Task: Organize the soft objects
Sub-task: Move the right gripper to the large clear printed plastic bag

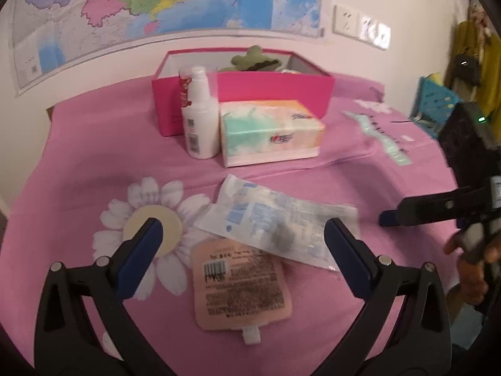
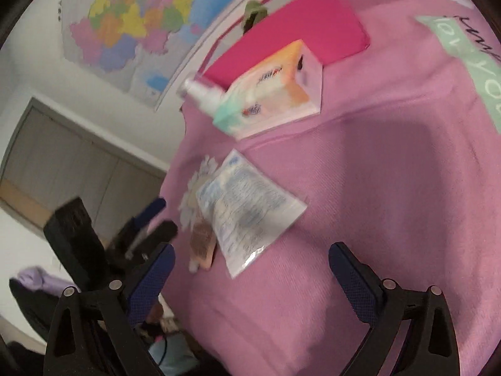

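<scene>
Left tongs [image 1: 242, 250] were held wide, empty, with the pink pouch [image 1: 242, 285] lying lengthwise between them, nearer than right tongs [image 2: 252, 269], also wide.

Right tool [image 2: 252, 269] gapes empty over pink cloth [image 2: 391, 188] — clear packet [image 2: 247, 210] beyond.

Mint band [image 2: 469, 72] on the pink cloth [image 2: 375, 188] reads partly "you".

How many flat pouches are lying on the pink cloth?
2. The clear pouch lies mid-cloth, in front of the tissue pack. The peach pouch lies nearer the camera, its top edge tucked under the clear one. The pink box may hide more.
</scene>
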### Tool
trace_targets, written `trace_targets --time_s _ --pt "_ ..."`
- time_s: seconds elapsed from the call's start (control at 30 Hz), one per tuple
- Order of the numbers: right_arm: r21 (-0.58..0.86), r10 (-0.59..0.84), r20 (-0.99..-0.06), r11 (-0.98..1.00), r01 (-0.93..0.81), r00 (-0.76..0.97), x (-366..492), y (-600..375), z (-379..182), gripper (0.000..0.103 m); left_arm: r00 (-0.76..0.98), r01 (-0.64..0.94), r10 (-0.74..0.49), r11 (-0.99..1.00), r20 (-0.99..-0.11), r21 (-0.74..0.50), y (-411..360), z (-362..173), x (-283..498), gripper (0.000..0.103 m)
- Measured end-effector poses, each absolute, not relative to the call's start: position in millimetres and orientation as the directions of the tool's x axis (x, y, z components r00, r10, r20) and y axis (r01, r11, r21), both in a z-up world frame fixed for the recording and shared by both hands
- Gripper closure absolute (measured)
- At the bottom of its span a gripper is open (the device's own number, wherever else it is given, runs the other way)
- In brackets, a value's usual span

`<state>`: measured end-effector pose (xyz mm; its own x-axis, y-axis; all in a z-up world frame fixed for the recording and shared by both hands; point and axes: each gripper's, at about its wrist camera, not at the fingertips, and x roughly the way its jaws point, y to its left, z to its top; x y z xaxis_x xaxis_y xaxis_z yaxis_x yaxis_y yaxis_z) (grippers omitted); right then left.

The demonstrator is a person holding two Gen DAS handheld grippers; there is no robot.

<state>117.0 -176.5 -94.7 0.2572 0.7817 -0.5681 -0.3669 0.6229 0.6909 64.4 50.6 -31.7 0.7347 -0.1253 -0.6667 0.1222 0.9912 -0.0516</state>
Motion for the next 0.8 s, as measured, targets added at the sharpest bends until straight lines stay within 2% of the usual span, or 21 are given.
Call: trace_targets --time_s 0.2,0.37,0.5,0.6,0.73,0.8 --pt "0.733 0.805 -0.535 0.593 -0.333 0.257 130 -168 -94 0.003 0.726 0.012 -0.062 0.997 -0.685 -0.078 58 -38 84 0.0" --pt "0.78 0.837 -0.488 0.546 -0.306 0.249 135 -163 -95 0.003 0.701 0.062 -0.15 0.987 -0.697 -0.149 60 -44 89 0.0" --pt "0.812 0.857 -0.455 0.511 -0.282 0.244 139 -161 -97 0.012 0.683 0.119 -0.222 0.974 -0.696 -0.193 49 -49 87 0.0" --pt "0.835 0.872 -0.429 0.482 -0.265 0.237 142 -159 -100 0.019 0.669 0.127 -0.23 0.972 -0.707 -0.196 45 -53 88 0.001" --pt "0.838 0.863 -0.44 0.493 -0.232 0.247 143 -162 -100 0.024 0.673 0.106 -0.246 0.965 -0.698 -0.239 56 -50 92 0.001" --pt "0.823 0.838 -0.489 0.535 -0.192 0.242 139 -171 -101 0.023 0.66 0.114 -0.257 0.963 -0.706 -0.245 57 -53 95 0.001"
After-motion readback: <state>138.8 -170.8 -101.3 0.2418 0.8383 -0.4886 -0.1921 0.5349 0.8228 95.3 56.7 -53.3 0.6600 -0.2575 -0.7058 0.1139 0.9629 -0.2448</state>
